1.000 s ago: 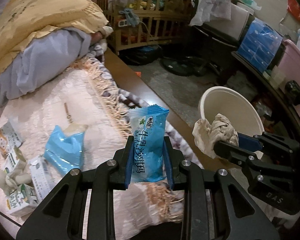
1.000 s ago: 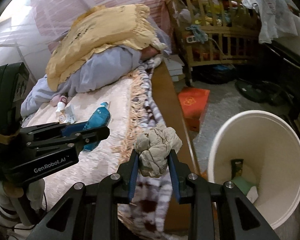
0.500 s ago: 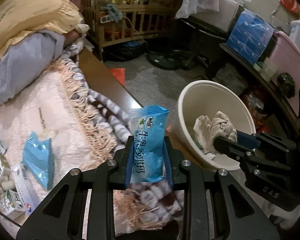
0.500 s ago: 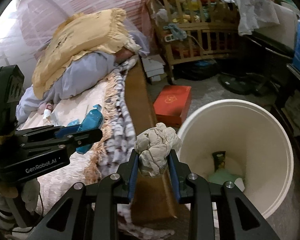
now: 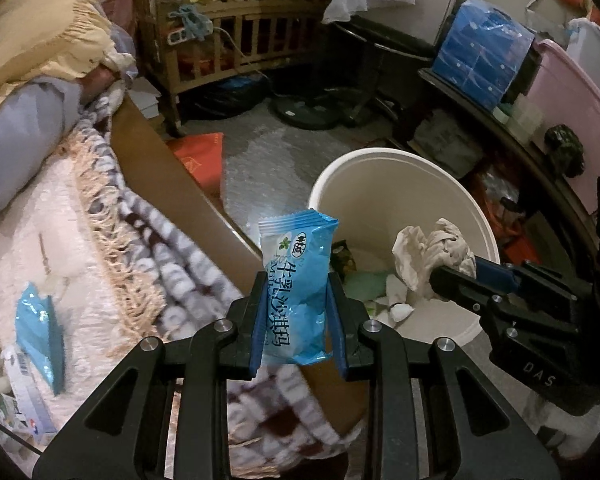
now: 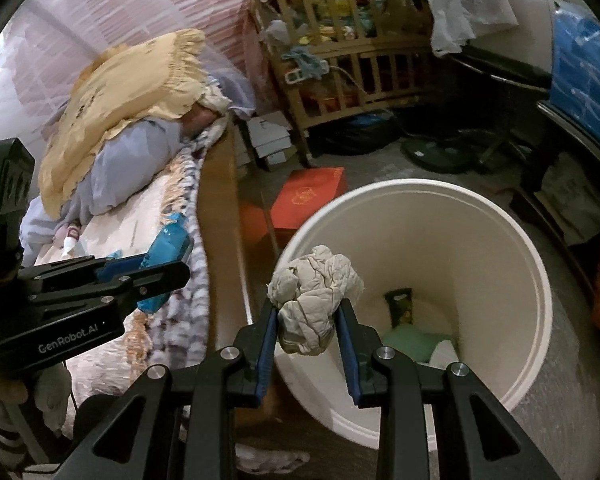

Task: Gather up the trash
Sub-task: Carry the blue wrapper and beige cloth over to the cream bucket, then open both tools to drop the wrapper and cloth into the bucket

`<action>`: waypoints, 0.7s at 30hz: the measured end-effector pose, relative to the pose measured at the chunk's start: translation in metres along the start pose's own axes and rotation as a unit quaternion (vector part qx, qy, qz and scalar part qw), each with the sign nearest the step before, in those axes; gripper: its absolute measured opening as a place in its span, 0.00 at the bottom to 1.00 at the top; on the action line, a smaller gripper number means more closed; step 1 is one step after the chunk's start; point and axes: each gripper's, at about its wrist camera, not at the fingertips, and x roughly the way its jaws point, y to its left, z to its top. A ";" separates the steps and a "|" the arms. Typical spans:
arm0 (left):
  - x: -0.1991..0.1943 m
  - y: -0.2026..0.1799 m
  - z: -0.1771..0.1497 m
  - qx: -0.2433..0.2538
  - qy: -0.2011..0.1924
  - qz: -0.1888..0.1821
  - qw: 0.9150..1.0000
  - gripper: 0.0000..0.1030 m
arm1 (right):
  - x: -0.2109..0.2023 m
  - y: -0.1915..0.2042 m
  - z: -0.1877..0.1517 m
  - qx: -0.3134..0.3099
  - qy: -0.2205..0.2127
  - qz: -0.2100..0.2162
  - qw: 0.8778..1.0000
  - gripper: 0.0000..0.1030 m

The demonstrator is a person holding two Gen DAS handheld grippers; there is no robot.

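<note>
Two pieces of trash are in my grip. My left tongs (image 5: 298,300) are clamped on a blue snack packet (image 5: 296,284), which stands upright between the blue pads with its crimped top edge above the fingertips. My right tongs (image 6: 307,332) are closed on a crumpled wad of paper (image 6: 312,298), most of it bulging up above the pads. In the left wrist view the packet sits in front of the near rim of a white bin (image 5: 384,196), over the edge of the bed, while the wad hangs over the bin's open mouth. In the right wrist view the wad lines up with the bin's left rim. Inside the bin I see a dark wrapper (image 6: 400,306) leaning on the wall, something pale green (image 6: 410,342) and white scraps at the bottom.

The bed (image 5: 28,240) to the left carries a cream fringed cover and a brown-and-white patterned blanket (image 5: 188,276) draping over its brown side board. Another blue wrapper (image 5: 40,330) and small cartons (image 5: 24,388) lie on the cover, well apart from both tongs. At the head of the bed a yellow pillow (image 6: 132,88) rests on grey bedding. On the floor beside the bin is a red box (image 6: 310,198). Beyond it stands a wooden crib (image 6: 340,52) stuffed with clutter, and blue boxes (image 5: 482,52) sit on a shelf to the right.
</note>
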 end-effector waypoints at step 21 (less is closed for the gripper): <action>0.045 -0.025 0.017 -0.017 0.029 -0.088 0.996 0.24 | 0.014 -0.046 -0.015 0.044 0.022 -0.019 0.999 0.27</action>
